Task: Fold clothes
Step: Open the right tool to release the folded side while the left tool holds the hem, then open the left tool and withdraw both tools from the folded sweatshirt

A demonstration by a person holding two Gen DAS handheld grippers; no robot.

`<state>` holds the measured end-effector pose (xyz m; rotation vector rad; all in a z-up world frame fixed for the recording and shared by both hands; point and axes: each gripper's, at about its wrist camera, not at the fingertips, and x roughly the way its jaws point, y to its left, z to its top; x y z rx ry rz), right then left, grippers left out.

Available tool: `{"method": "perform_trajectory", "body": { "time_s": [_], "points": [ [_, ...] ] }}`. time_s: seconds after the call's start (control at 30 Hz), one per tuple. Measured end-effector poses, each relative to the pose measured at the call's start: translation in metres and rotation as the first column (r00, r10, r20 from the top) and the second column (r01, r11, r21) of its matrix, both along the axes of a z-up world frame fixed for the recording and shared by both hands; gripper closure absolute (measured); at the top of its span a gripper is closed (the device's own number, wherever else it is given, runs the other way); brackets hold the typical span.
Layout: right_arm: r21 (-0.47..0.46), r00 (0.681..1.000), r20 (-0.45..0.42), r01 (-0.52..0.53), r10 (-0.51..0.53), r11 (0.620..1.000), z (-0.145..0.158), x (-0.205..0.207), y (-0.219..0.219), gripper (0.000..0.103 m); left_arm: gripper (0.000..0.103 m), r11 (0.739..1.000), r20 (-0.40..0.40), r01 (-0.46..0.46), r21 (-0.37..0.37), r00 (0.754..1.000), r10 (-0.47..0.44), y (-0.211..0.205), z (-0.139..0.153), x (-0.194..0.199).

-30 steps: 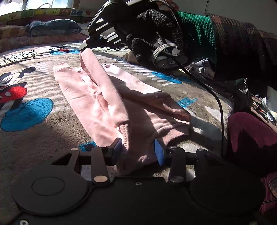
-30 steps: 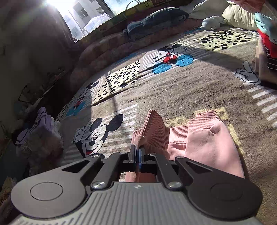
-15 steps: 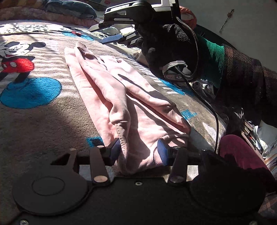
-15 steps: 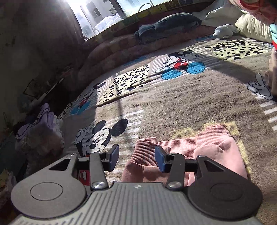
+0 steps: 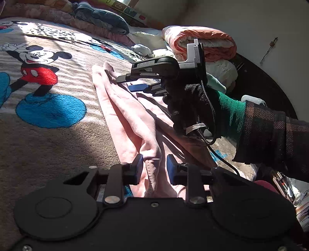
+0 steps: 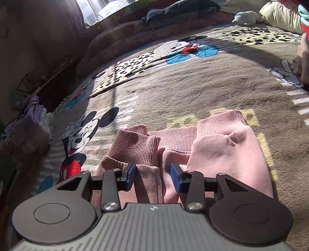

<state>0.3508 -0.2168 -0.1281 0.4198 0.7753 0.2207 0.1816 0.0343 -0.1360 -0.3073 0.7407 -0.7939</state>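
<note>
A pink garment (image 5: 123, 108) lies lengthwise on the Mickey Mouse blanket (image 5: 48, 146), folded into a narrow strip. My left gripper (image 5: 154, 170) is open at its near end, with a raised fold of pink fabric between the jaws. At the far end my right gripper (image 5: 130, 83), held in a black-gloved hand (image 5: 185, 104), hovers just above the cloth. In the right wrist view, the right gripper (image 6: 154, 176) is open over the pink garment (image 6: 222, 154). Its ribbed cuffs (image 6: 135, 144) lie flat just ahead of the pads.
A rolled orange quilt (image 5: 200, 42) and pale bedding are stacked at the back right. Dark blue clothing (image 5: 100, 17) lies along the far edge, and a lilac clothes pile (image 6: 32, 119) sits off the blanket's left side. A plaid sleeve (image 5: 270, 139) crosses on the right.
My right gripper let go of the pink cuff, opened, and the cuff now lies flat. The left gripper's jaws have narrowed around the fabric fold, and its view has swung toward the wall.
</note>
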Motion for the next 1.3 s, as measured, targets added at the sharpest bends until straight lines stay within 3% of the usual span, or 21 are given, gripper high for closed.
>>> {"method": "perform_trajectory", "body": {
  "time_s": [0.1,0.27,0.4,0.47,0.53,0.67,0.7,0.83,0.87,0.97,1.07,1.1,1.17,1.3],
  "points": [
    [0.012,1.000,0.028,0.001,-0.001,1.000,0.002,-0.004,-0.001,0.088,0.085,1.000,-0.050,-0.003,0.022,0.999,0.004,-0.002,-0.008,0.005],
    [0.039,0.994,0.101,0.026,-0.030,0.999,0.017,-0.015,-0.012,0.089,0.086,1.000,-0.089,0.011,-0.009,0.996,-0.012,-0.003,-0.012,0.009],
    [-0.044,0.990,0.139,-0.013,0.019,0.999,0.029,-0.011,-0.007,0.089,0.086,1.000,-0.100,0.025,-0.011,0.995,-0.026,-0.005,-0.014,0.010],
    [-0.097,0.989,0.141,-0.038,0.052,0.995,0.030,-0.006,0.000,0.089,0.086,0.999,-0.074,0.041,0.022,0.996,-0.039,-0.010,-0.012,0.008],
    [-0.140,0.987,0.140,-0.056,0.076,0.989,0.027,-0.003,0.007,0.089,0.086,0.992,0.003,0.071,0.103,0.997,-0.072,-0.021,-0.008,0.001],
    [-0.202,0.985,0.135,-0.075,0.104,0.976,0.022,0.003,0.018,0.089,0.084,0.984,0.049,0.091,0.152,0.994,-0.100,-0.028,-0.008,-0.007],
    [-0.219,0.986,0.132,-0.068,0.099,0.973,0.021,0.004,0.020,0.089,0.083,0.985,0.046,0.096,0.147,0.994,-0.103,-0.026,-0.008,-0.007],
    [-0.247,0.991,0.091,-0.075,0.100,0.966,0.013,0.008,0.022,0.089,0.053,0.976,0.071,0.146,0.162,0.985,-0.159,-0.024,-0.001,-0.016],
    [-0.248,0.992,0.082,-0.076,0.099,0.966,0.012,0.008,0.022,0.088,0.053,0.972,0.081,0.161,0.169,0.981,-0.176,-0.023,0.001,-0.019],
    [-0.208,0.991,0.103,-0.057,0.080,0.976,0.022,0.003,0.015,0.085,0.053,0.982,0.124,0.114,0.148,0.983,-0.133,-0.007,0.009,-0.017],
    [-0.235,0.983,0.159,-0.055,0.094,0.970,0.042,-0.013,0.012,0.081,0.054,0.990,0.166,0.068,0.124,0.982,-0.088,0.008,0.016,-0.016],
    [-0.241,0.978,0.178,-0.062,0.107,0.969,0.049,-0.019,0.011,0.081,0.055,0.996,0.180,0.036,0.081,0.982,-0.050,0.015,0.020,-0.013],
    [-0.256,0.963,0.200,-0.127,0.181,0.958,0.059,-0.039,0.017,0.081,0.071,0.999,0.210,0.006,0.037,0.978,-0.013,0.018,0.026,-0.011],
    [-0.301,0.912,0.202,-0.290,0.358,0.908,0.069,-0.077,0.039,0.081,0.077,0.989,0.205,0.035,0.142,0.977,-0.064,-0.006,0.015,-0.011]
  ]
}}
